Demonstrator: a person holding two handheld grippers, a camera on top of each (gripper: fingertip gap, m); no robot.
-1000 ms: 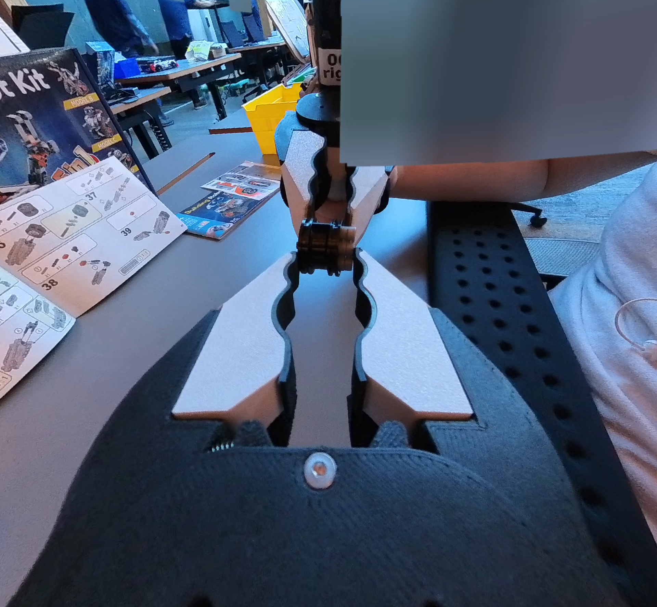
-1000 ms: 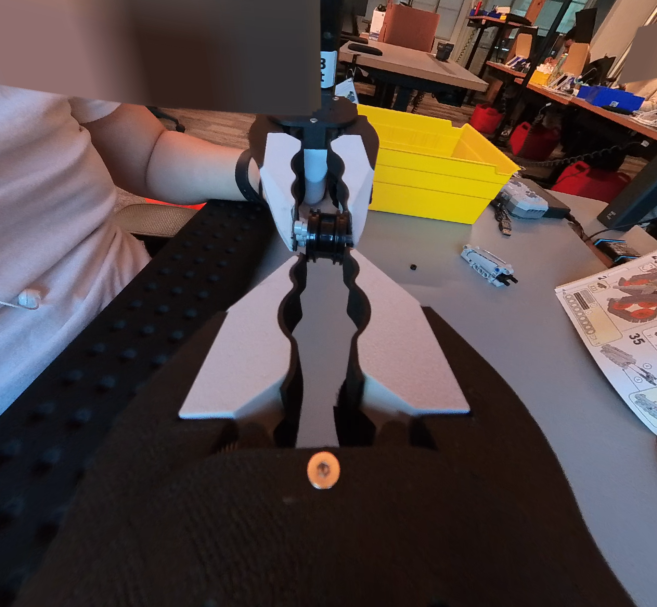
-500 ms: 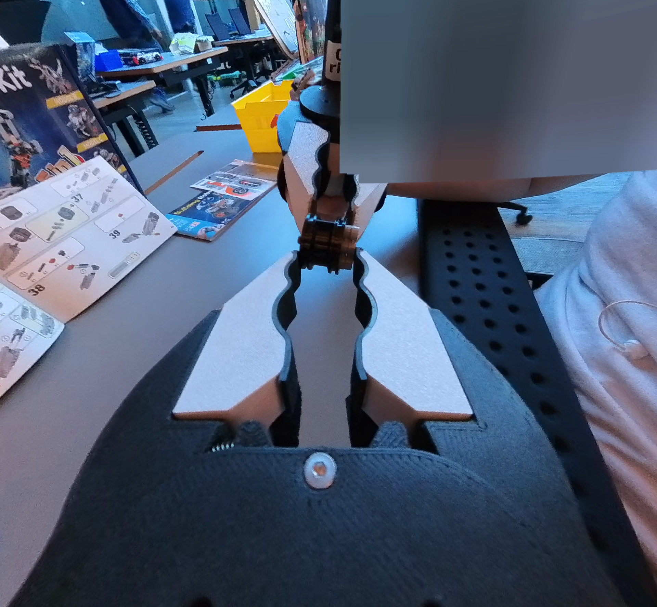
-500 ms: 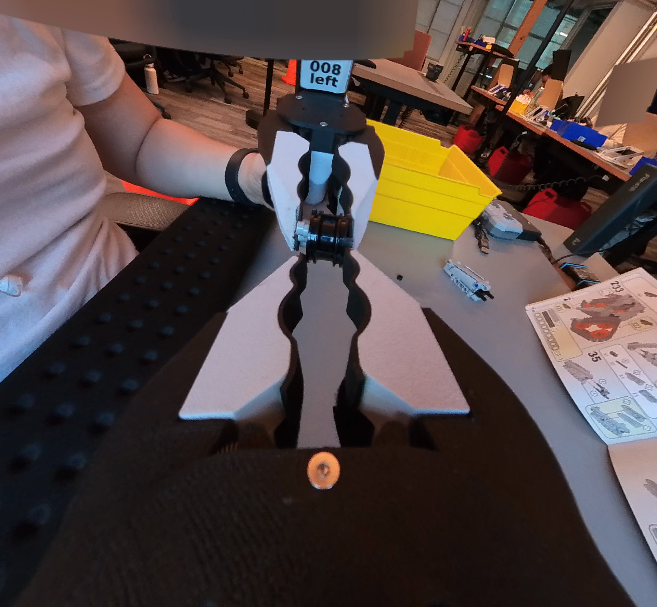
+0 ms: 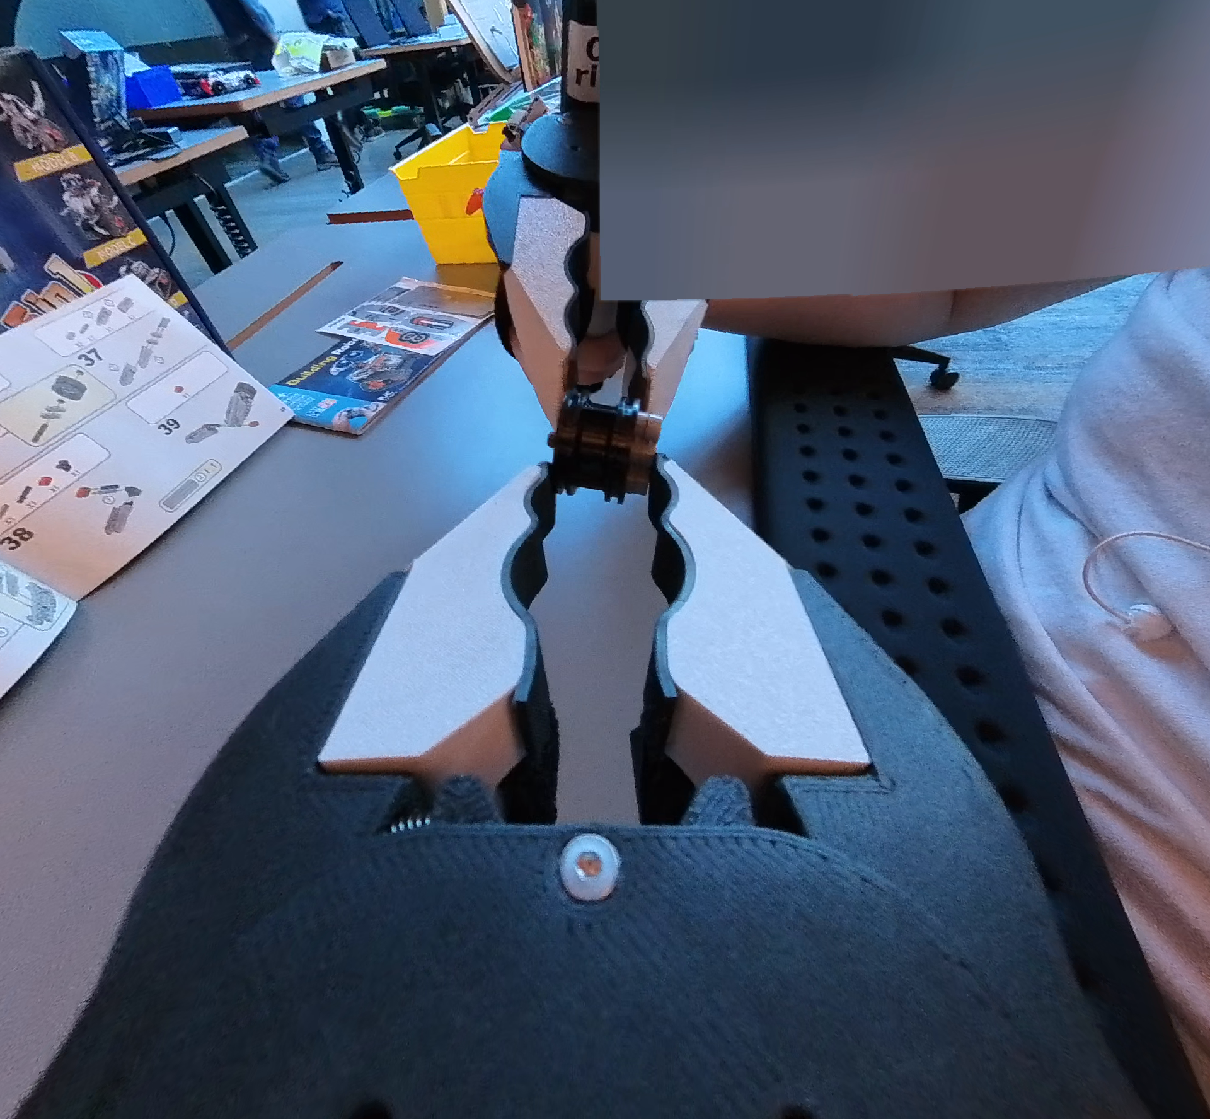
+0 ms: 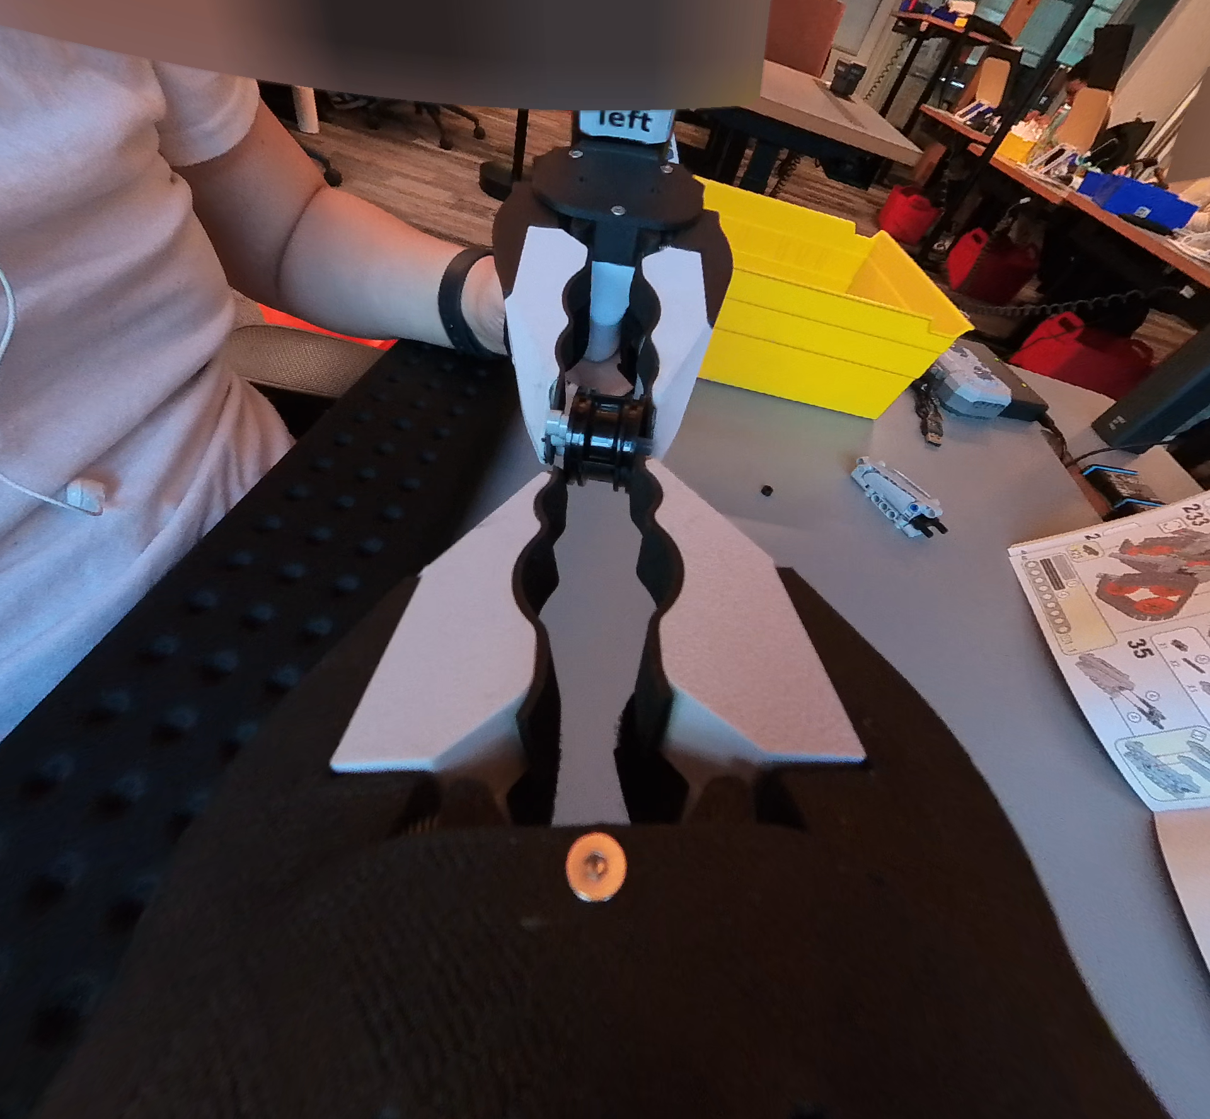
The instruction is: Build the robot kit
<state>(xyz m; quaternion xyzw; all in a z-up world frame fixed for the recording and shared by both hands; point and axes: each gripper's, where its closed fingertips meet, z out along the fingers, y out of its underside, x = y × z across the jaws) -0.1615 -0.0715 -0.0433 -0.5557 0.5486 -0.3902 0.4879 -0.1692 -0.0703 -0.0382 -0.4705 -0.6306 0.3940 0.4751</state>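
- My left gripper point(image 5: 599, 485) and right gripper point(image 6: 599, 485) meet tip to tip above the grey table point(image 5: 366, 537), both pinching the same small black wheel piece point(image 5: 602, 452).
- The 2 left fingers clamp the piece at their very tips; the right fingers close on its other side, with a grey pin end point(image 6: 556, 429) sticking out past 1 of them.
- Risk, as I judge it: both grips are shallow, so any twist or uneven pull could pop the piece free onto the table.
- Off to one side of the fingers runs the black perforated mat point(image 5: 864, 531) at the table edge.
- Beyond the fingertips sits a yellow bin point(image 6: 825, 315); instruction sheets point(image 5: 118, 406) and a small grey part point(image 6: 897, 495) lie well apart, leaving open room.
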